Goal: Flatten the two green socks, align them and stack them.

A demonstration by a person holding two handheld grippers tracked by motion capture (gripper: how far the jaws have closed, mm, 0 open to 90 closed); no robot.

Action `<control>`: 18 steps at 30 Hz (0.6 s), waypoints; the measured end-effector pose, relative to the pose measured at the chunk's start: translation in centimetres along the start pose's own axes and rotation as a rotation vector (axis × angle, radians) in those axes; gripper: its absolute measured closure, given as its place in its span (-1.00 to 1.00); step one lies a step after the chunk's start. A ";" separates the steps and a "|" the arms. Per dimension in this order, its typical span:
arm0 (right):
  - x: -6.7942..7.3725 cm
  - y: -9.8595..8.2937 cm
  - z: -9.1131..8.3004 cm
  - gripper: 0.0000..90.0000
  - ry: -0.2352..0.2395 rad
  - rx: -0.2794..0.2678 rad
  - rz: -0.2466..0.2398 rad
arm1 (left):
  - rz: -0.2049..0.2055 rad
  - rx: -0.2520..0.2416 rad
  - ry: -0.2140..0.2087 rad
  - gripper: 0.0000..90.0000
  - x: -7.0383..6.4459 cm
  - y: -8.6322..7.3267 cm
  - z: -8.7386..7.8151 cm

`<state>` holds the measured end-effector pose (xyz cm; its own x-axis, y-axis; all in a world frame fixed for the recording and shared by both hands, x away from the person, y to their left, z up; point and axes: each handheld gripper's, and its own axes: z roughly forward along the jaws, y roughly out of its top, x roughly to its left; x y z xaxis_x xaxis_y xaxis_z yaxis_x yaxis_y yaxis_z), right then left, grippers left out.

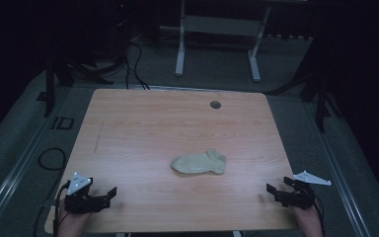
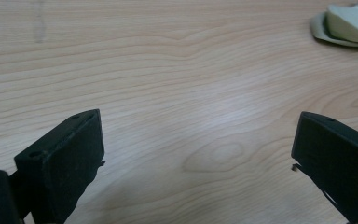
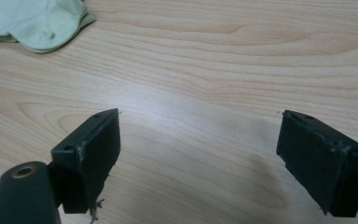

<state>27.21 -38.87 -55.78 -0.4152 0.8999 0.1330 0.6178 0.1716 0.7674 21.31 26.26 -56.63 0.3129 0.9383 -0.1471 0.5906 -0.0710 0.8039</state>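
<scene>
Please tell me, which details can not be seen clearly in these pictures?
- Pale green fabric sock: cut off by the top edge in both gripper views; too small in the high view to tell one layer or two.
- Small dark round spot on the wooden table: too small to identify.
- Room behind: too dark.

Bare table point(image 1: 128, 128) all round; sock point(image 1: 199, 162) (mid-table) sole obstacle.

A dim lab: bare wooden table point(image 1: 128, 128), floor cables point(image 1: 135, 64), a white desk frame point(image 1: 217, 29) behind.
</scene>
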 end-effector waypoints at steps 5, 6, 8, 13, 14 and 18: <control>-0.1 -0.5 -0.4 -0.70 -0.045 -0.041 -0.004 | -0.009 -0.042 0.069 -0.94 0.5 -0.4 -0.5; -0.2 -0.6 -0.4 -0.70 -0.061 -0.049 -0.006 | -0.015 -0.038 0.084 -0.94 0.6 -0.6 -0.5; -0.3 -0.9 -0.5 -0.70 -0.089 -0.071 -0.008 | -0.032 -0.053 0.085 -0.94 0.7 -0.8 -0.7; -0.6 -1.2 -0.8 -0.70 -0.110 -0.115 0.013 | -0.016 -0.062 0.136 -0.94 0.5 -1.2 -0.7; -0.7 -1.2 -0.9 -0.70 -0.117 -0.118 0.018 | -0.012 -0.061 0.142 -0.94 0.5 -1.2 -0.7; -0.9 -1.3 -0.8 -0.69 -0.133 -0.124 0.025 | -0.009 -0.084 0.172 -0.94 0.4 -1.5 -1.0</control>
<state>26.23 -40.20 -56.39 -0.3038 0.9497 0.0755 0.5362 0.1050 0.8375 19.85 27.09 -57.33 0.1720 0.9833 -0.0602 0.5265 -0.0401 0.8492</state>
